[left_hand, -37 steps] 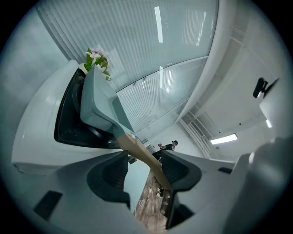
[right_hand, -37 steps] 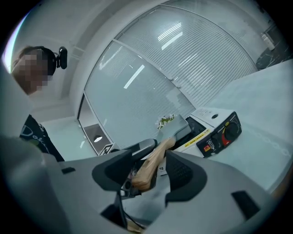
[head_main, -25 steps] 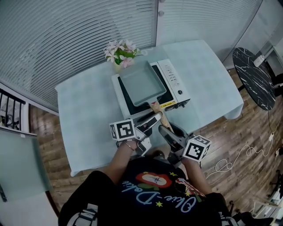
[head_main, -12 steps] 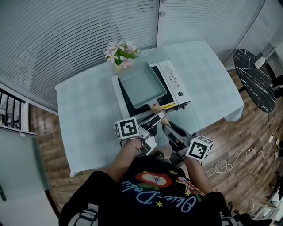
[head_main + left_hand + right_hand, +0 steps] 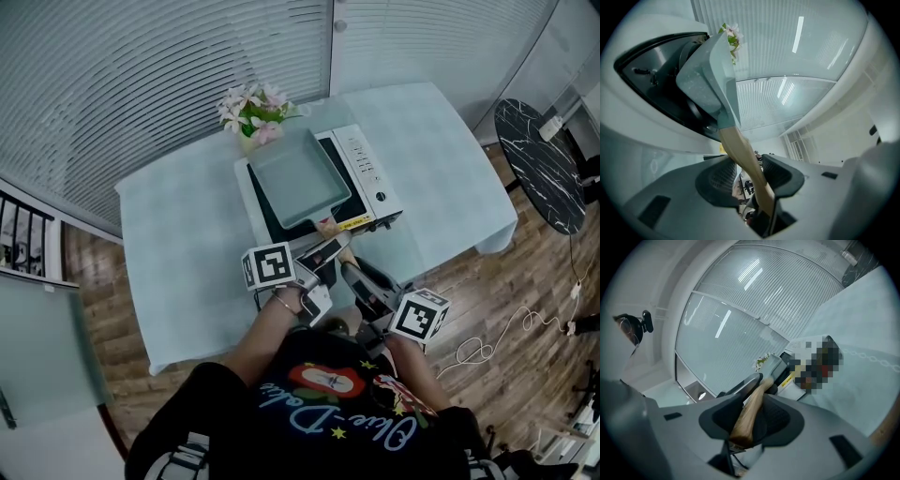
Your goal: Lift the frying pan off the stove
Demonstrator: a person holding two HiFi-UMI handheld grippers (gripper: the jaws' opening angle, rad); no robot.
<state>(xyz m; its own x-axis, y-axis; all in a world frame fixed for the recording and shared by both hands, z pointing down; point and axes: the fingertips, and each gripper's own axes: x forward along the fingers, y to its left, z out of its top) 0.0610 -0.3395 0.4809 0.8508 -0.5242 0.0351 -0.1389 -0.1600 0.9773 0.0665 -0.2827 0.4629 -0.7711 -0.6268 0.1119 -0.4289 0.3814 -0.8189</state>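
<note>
A square pale green frying pan (image 5: pixel 298 176) sits on a white portable stove (image 5: pixel 370 169), its wooden handle (image 5: pixel 328 232) pointing toward me. My left gripper (image 5: pixel 328 251) reaches over the handle near the pan. In the left gripper view its jaws are closing around the handle (image 5: pixel 740 150), which lies against one pad with a gap at the other. My right gripper (image 5: pixel 349 272) is just behind, at the handle's end. In the right gripper view its jaws are closing too, and the pads press on the handle (image 5: pixel 750 411).
The stove stands on a table under a light blue cloth (image 5: pixel 187 234). A small bunch of pink flowers (image 5: pixel 251 108) stands behind the stove. A black round table (image 5: pixel 544 164) is off to the right, and a white cable (image 5: pixel 487 347) lies on the wooden floor.
Both grippers have closed in on the wooden handle, and the left one has edged forward toward the pan. The pan still rests on the stove.
</note>
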